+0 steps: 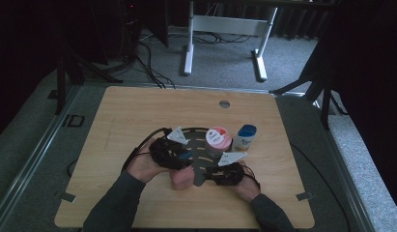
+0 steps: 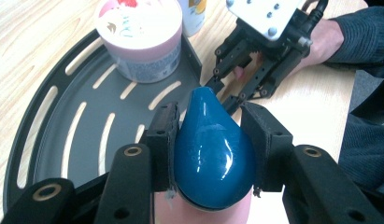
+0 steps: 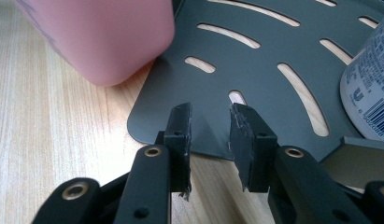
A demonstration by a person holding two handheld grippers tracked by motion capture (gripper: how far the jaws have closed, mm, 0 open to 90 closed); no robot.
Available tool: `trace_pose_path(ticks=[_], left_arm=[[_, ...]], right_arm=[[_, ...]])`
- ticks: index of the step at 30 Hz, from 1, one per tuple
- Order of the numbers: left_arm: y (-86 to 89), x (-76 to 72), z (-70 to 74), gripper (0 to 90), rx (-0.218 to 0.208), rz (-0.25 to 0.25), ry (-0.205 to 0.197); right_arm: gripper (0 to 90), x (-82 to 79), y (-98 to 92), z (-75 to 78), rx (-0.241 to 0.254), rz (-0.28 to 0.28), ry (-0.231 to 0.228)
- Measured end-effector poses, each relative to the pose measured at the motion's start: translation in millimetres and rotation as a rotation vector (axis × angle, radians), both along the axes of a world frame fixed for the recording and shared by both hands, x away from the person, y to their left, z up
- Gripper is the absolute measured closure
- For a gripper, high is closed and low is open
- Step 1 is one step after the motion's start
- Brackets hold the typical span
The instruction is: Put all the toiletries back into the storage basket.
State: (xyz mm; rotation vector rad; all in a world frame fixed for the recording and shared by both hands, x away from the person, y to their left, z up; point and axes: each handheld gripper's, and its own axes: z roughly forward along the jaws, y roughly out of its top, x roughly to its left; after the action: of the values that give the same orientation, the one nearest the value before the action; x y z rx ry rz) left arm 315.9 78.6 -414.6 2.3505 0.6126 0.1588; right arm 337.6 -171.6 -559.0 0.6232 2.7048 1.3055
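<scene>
- Table (image 1: pixel 138 116) of pale wood is seen from the high view, with a dark slotted tray (image 1: pixel 198 133) lying flat near its middle.
- Tray contents are already partly in place: a pink-lidded tub (image 1: pixel 218 140) stands on it, and a white bottle with a blue cap (image 1: pixel 245 137) stands just beside the tub at the tray's far right edge.
- Pink bottle (image 1: pixel 182 178) is being brought to the tray; its base rests at the near edge of the tray, partly over the wood, as the right gripper view (image 3: pixel 105 37) shows.
- Step in hand is judged to be the loading of this bottle onto the tray, carried by its blue teardrop cap (image 2: pixel 210 154).
- Left gripper (image 2: pixel 210 140) is closed partway on that cap: the two pads (image 2: pixel 164 140) press on its flanks, the cap's tip pointing away past them.
- Right gripper (image 3: pixel 210 135) stands partly open with nothing between its jaws, low over the tray's near rim and just beside the bottle's base.
- Next move is judged to call for the bottle to be lifted clear of the rim and set upright on a bare slotted part, apart from the tub, while the tray is perhaps steadied by the free gripper.
</scene>
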Motion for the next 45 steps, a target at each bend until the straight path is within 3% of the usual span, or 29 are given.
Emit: trace_pose_path(ticks=[22, 45], left_arm=[[-15.2, 23.8, 2.4, 58.5, -0.006, 0.018, 0.002], [-27.7, 59.0, 1.9, 58.5, 0.016, 0.12, -0.02]], right_arm=[[68.9, -0.2, 0.3, 0.0, -0.002, 0.0, -0.006], [69.2, -0.5, 0.4, 0.0, -0.003, -0.002, -0.007]])
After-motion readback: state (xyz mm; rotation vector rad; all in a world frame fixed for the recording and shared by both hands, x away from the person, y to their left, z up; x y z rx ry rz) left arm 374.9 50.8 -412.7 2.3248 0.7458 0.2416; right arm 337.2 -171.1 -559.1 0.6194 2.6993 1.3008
